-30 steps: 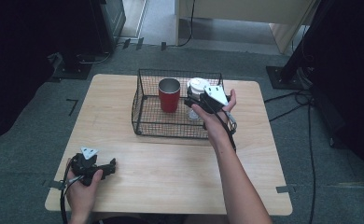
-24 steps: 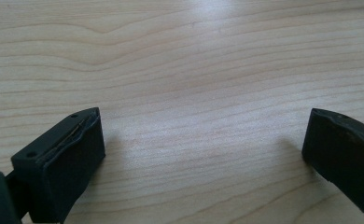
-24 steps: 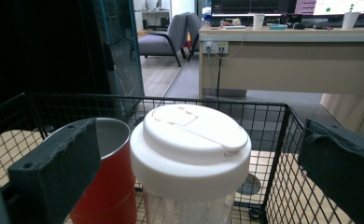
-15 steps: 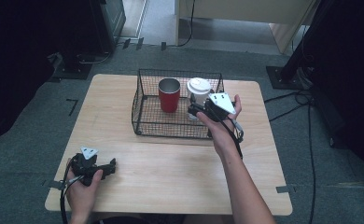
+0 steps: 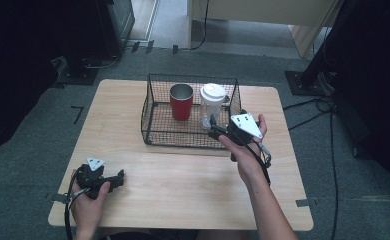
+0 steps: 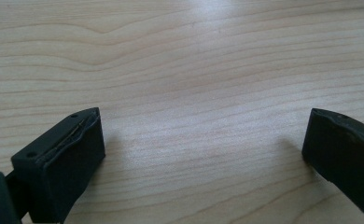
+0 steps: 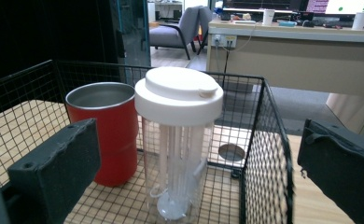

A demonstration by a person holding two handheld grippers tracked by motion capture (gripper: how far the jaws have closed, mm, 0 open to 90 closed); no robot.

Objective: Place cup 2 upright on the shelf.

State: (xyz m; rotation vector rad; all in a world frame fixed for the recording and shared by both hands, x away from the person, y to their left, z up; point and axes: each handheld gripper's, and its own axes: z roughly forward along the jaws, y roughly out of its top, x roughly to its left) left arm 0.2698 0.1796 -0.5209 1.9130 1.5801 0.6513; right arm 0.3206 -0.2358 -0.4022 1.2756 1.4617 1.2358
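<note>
Black wire basket [image 5: 155, 112] sat toward the far middle of the light wood table [image 5: 183, 175], and inside it stood two things side by side: a red metal cup [image 5: 181, 101] with its shiny inside showing, and a clear tumbler with a white lid [image 5: 212, 103] just to the right of it, near the basket's right wall. In the right gripper view the tumbler [image 7: 178, 140] looked upright on the mesh floor, with the red cup [image 7: 106, 130] just beside it, maybe touching, hard to say. The right claw [image 5: 214, 127] hovered at the basket's near right corner, jaws spread wide and gripping nothing, pointing at the tumbler from just outside or over the rim. The wire wall [image 7: 269, 154] on that side ran between the claw's right jaw and the tumbler, so that mesh stood in the way on one side. The left claw [image 5: 115, 179] rested way off at the near left part of the table, well apart from the basket, also wide open with only bare wood grain between its jaws. Around the table was grey carpet [image 5: 33, 145] with some cables [image 5: 328, 107] on the right, and a desk [image 7: 311, 51] and office chair [image 7: 180, 25] showed far behind the basket.
</note>
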